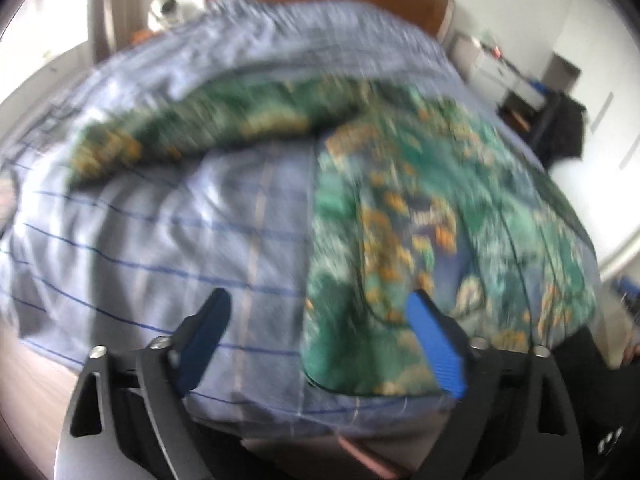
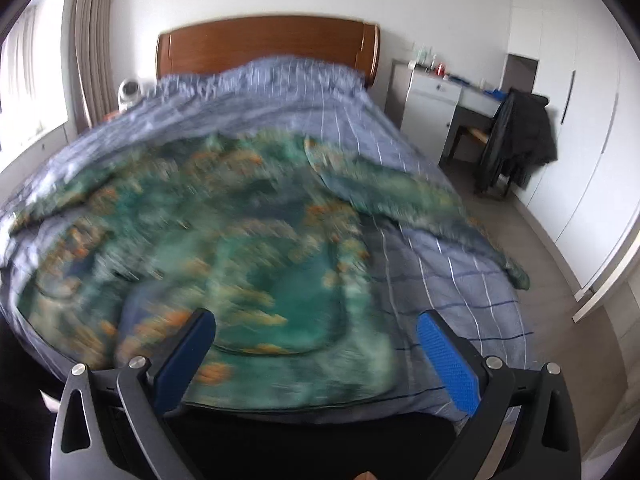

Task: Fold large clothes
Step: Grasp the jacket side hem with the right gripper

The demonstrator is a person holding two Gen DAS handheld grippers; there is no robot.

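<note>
Both jaws open, empty: left gripper [image 1: 318, 320], right gripper [image 2: 316, 336] above green patterned garment [image 2: 224, 240]; careless grab could snag bedsheet [image 2: 460, 272] underneath.

Bed [image 2: 460, 280] surface lies open before me: the green patterned garment [image 2: 240, 240] is spread flat, nothing standing on it. My left fingers [image 1: 224, 312] and right fingers [image 2: 444, 344] are parted with nothing between them. Headboard [image 2: 264, 44] bounds the far end; chair with dark coat [image 2: 516, 140] crowds the right aisle.
</note>
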